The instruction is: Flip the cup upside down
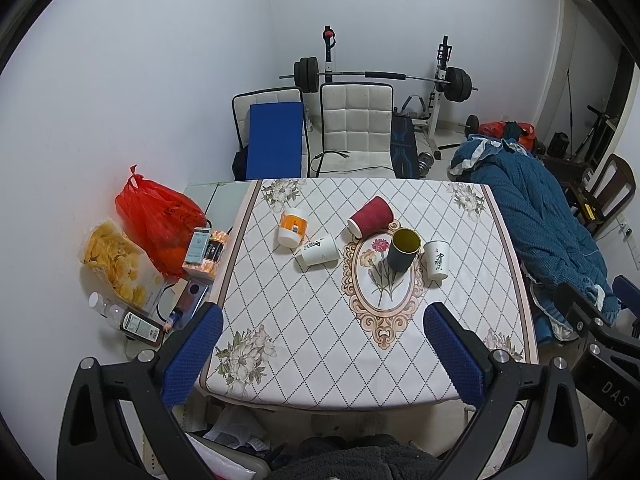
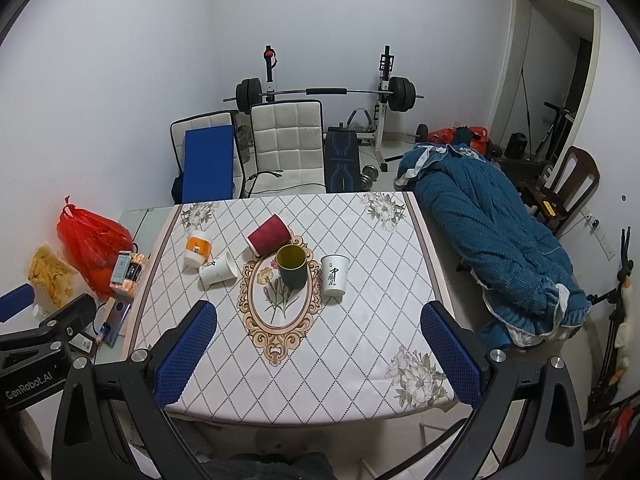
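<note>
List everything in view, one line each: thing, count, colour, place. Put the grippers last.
Dark cup: 1, dark grey with yellow inside, upright, table centre.
White paper cups: 2; one upright right of the dark cup, one on its side to its left.
Red cup: 1, on its side, behind the dark cup.
Orange-and-white jar: 1, table left.
Red bag: 1, left of the table.
Chairs: 2, white, behind the table.
Barbell: 1, black, by the back wall.
Blue quilt: 1, right.
Left hand-held gripper: open, blue pads.
Right hand-held gripper: open, blue pads.
</note>
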{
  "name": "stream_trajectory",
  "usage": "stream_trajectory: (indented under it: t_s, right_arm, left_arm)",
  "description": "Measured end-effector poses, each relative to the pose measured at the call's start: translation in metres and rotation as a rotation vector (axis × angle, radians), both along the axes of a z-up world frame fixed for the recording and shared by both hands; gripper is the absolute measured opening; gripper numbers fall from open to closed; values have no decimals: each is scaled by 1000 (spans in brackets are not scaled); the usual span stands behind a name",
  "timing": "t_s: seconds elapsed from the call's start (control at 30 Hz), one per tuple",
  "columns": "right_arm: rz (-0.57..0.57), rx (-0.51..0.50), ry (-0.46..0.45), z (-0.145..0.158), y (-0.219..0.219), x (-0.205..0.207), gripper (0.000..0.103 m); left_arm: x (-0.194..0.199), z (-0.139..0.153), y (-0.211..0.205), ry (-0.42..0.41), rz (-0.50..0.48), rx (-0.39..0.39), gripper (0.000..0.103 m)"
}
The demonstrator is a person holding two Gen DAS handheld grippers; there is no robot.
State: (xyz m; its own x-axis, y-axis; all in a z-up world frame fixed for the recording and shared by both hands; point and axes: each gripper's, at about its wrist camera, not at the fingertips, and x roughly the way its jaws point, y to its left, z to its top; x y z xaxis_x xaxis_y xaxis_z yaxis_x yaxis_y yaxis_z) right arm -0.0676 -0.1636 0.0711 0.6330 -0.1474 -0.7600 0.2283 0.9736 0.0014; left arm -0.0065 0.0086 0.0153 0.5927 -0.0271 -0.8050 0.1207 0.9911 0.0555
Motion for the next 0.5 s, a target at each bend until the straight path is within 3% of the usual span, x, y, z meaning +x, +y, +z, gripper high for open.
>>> stream_trajectory:
  t_s: [0.5]
  right_arm:
    - [0,9,1,4,0,3,103]
  left_arm:
    - [-2,2,0,8,-6,-2,103]
